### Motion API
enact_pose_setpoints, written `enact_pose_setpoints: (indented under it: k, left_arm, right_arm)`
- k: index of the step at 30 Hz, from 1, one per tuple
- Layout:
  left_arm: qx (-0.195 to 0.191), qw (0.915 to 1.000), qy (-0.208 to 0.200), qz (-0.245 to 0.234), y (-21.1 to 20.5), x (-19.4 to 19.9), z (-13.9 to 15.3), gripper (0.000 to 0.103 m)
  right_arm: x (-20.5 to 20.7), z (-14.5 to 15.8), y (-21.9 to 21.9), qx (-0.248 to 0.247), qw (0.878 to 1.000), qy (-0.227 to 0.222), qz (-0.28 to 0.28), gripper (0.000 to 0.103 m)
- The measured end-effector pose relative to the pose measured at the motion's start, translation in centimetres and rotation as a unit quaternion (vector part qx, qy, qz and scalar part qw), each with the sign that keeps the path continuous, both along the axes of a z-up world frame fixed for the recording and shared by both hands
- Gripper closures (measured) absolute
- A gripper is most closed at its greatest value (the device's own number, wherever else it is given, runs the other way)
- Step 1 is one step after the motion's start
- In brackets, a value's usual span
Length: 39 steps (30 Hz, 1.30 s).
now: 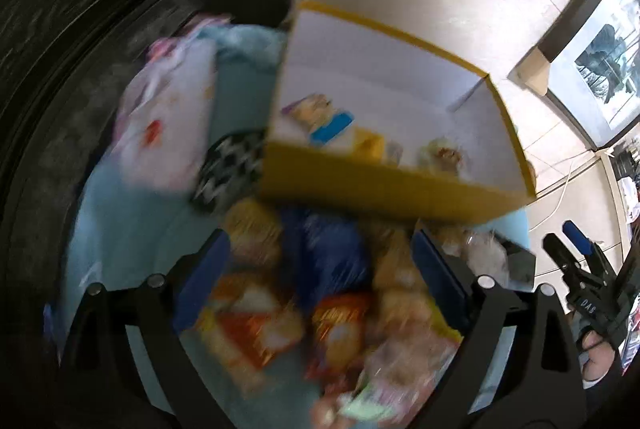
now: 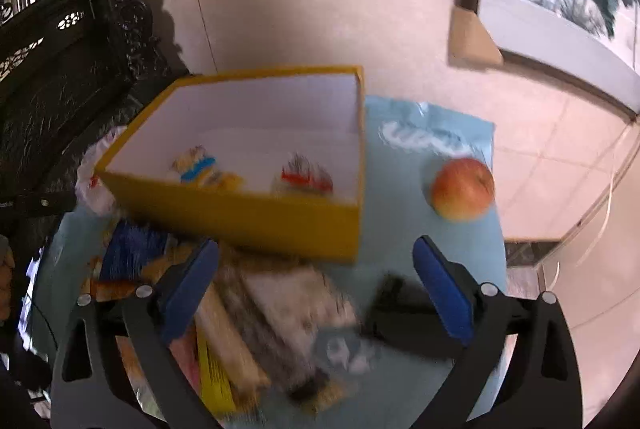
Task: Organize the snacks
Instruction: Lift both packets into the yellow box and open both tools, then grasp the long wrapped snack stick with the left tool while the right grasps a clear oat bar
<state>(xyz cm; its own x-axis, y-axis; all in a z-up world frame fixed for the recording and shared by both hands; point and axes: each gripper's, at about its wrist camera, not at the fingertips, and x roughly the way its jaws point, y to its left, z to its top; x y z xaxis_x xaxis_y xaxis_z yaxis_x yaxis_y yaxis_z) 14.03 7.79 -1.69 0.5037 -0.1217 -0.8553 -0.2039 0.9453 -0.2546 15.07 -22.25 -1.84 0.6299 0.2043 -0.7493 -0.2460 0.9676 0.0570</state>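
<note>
Both grippers point forward and down over a surface (image 2: 472, 237) covered with a light blue cloth. The left gripper (image 1: 320, 269) hovers above a blurred heap of snack packets (image 1: 304, 313), its jaws spread wide with nothing between them; the packets below are orange, yellow and blue, too smeared to count. The right gripper (image 2: 316, 281) hovers over its own side of the same pile (image 2: 260, 313), jaws likewise spread wide and holding nothing. The right gripper also shows at the far right edge of the left wrist view (image 1: 576, 249). One yellow box (image 2: 280, 225) with a white inside sits on the far side of the pile, touching it along its near wall. Inside the box lie a few packets: one with a blue stripe (image 2: 196, 165) to the left, one with red print (image 2: 306, 175) to the right, and a yellow one (image 1: 370, 143) between them in the left wrist view. One apple (image 2: 462, 189) rests on the cloth to the right of the box, well apart from the pile. A white plastic bag (image 1: 164, 125) lies left of the box.
</note>
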Motion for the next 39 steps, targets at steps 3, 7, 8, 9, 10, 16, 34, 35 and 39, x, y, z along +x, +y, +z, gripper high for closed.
enact_pose_setpoints:
  k: [3,7,8,9,10,16,34,35,39]
  left_arm:
    - [0.001,0.9996,0.024,0.013,0.8,-2.7,-1.3,0.007]
    - [-0.018,0.9976,0.064,0.019,0.8,-5.7,-3.8,0.007]
    - [-0.022,0.9967,0.075,0.021,0.8,-6.2,-4.4,0.007]
    - [-0.024,0.9955,0.088,0.026,0.9,-6.8,-5.4,0.007]
    - [-0.027,0.9944,0.097,0.030,1.0,-7.2,-6.0,0.007]
    - [-0.019,0.9869,0.154,0.045,1.6,-8.3,-9.3,0.008]
    - [0.025,0.9816,0.176,0.069,4.8,-8.5,-11.4,0.075]
    - [0.021,0.9817,0.175,0.071,5.0,-8.9,-11.3,0.075]
    - [-0.004,0.9832,0.168,0.072,5.5,-9.7,-11.3,0.075]
  right_arm:
    - [-2.0,-0.6,-0.8,-0.004,1.000,0.020,-0.009,0.005]
    - [-4.2,-1.1,-1.2,0.007,0.999,0.049,-0.021,0.005]
    - [-4.8,-1.2,-1.2,0.009,0.998,0.055,-0.023,0.005]
    - [-5.2,-1.3,-1.2,0.011,0.998,0.060,-0.024,0.005]
    - [-5.6,-1.3,-1.1,0.013,0.998,0.065,-0.024,0.005]
    - [-7.8,-1.4,-0.2,0.022,0.996,0.084,-0.022,0.005]
    - [-8.8,-1.6,2.4,-0.005,0.995,0.101,0.013,0.005]
    - [-8.6,-1.6,3.0,-0.010,0.995,0.097,0.022,0.005]
    - [-6.1,-3.1,6.9,-0.050,0.991,0.102,0.067,0.031]
